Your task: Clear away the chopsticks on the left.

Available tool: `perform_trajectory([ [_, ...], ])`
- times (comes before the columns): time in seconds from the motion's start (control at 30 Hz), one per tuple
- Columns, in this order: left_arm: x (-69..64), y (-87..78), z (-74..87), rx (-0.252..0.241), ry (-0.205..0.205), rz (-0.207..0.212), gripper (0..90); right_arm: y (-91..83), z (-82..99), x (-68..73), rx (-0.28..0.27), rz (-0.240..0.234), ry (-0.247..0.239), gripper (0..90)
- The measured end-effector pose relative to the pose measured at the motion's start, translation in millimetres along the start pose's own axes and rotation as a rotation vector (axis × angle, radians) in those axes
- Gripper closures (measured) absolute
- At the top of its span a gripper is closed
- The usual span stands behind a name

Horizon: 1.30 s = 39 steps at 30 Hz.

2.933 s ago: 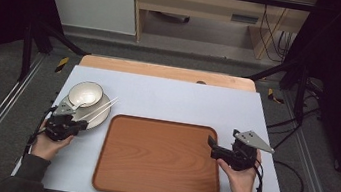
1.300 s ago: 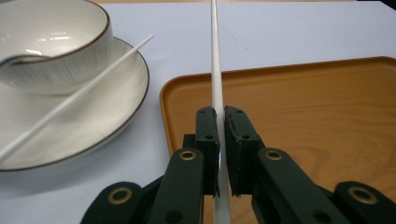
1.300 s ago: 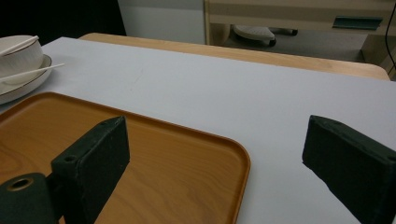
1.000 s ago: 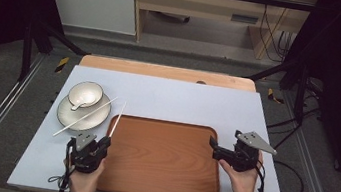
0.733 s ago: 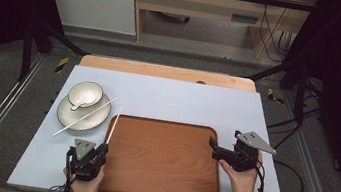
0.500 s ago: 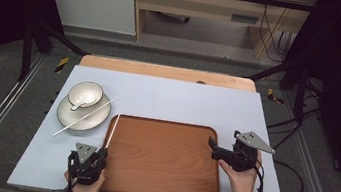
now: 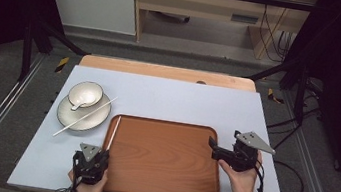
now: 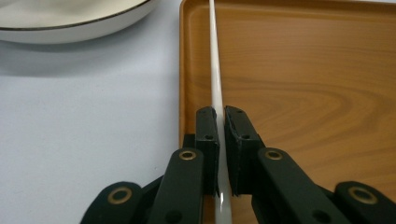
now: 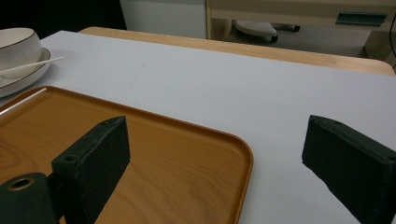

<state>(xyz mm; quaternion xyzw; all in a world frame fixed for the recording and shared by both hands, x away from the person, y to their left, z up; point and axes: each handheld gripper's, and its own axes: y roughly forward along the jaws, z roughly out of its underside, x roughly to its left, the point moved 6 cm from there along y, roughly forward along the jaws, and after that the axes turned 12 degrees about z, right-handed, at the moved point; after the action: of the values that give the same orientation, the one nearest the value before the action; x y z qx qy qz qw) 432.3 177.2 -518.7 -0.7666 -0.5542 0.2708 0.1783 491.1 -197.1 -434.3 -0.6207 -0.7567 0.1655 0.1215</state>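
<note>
**Chopstick: transfer from plate to tray, left-hand placement**

The chopstick [image 8: 215, 79] is pinched between the pads of the left tongs [image 8: 221, 149], which are pressed together on its lower end. Seen from above, it lies along the tray's [image 7: 160, 188] left rim, at 9 o'clock on the tray, with its far tip pointing toward 12 o'clock. In the left gripper view the shaft runs just inside the raised rim, over the wood surface. Whether it already rests on that surface cannot be determined.

The grip is taken at the end, not the middle. This probably leaves the full length free to be laid flat and aligned with the rim.

A second chopstick [image 7: 86, 116] lies diagonally across the plate [image 7: 70, 117], at 10 o'clock from the tray, propped against the bowl [image 7: 85, 93] that stands on the plate. A spoon [image 7: 78, 104] rests in the bowl. Judged from this layout, one stick of the pair is being delivered and the other awaits collection.

The right tongs [image 7: 212, 145] are spread wide and hold nothing. They are poised at the tray's right rim, at 3 o'clock, above the worktop [image 7: 178, 99], likely positioned to steady the tray if it slides.
</note>
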Motion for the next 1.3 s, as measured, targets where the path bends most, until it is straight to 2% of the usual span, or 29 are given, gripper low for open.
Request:
perform_trajectory([
  [0.23,-0.3,2.3,1.0,0.020,0.009,-0.006,83.4,0.1,0.2,0.1,0.001,0.000,-0.002,7.8],
  [0.47,0.1,1.4,-0.4,0.022,0.009,0.014,78.0,-0.5,-0.4,0.0,-0.002,-0.001,0.004,7.8],
  [0.6,0.8,-8.9,-11.1,-0.021,0.012,0.052,72.9,-1.1,-0.6,-1.1,-0.002,0.004,0.003,7.8],
  [0.7,2.9,-19.1,-23.9,-0.051,0.038,0.076,65.4,-1.8,-1.1,-1.3,-0.005,0.004,0.006,7.8],
  [0.77,4.6,-25.1,-32.4,-0.070,0.055,0.110,61.1,-2.5,-1.6,-1.6,-0.007,0.003,0.011,7.8],
  [0.9,8.5,-33.7,-45.8,-0.088,0.119,0.143,52.3,-3.0,-2.3,-3.0,-0.013,0.006,0.013,7.7],
  [0.97,9.7,-34.8,-52.4,-0.088,0.143,0.164,48.3,-3.0,-2.0,-3.1,-0.011,0.006,0.011,7.8],
  [1.1,15.3,-30.9,-65.2,-0.071,0.177,0.234,41.8,-3.3,-1.6,-1.5,-0.006,0.003,0.011,7.8],
  [1.3,28.8,-28.9,-83.4,-0.038,0.221,0.267,33.4,-2.2,-1.0,-0.9,-0.004,0.002,0.010,7.7],
])
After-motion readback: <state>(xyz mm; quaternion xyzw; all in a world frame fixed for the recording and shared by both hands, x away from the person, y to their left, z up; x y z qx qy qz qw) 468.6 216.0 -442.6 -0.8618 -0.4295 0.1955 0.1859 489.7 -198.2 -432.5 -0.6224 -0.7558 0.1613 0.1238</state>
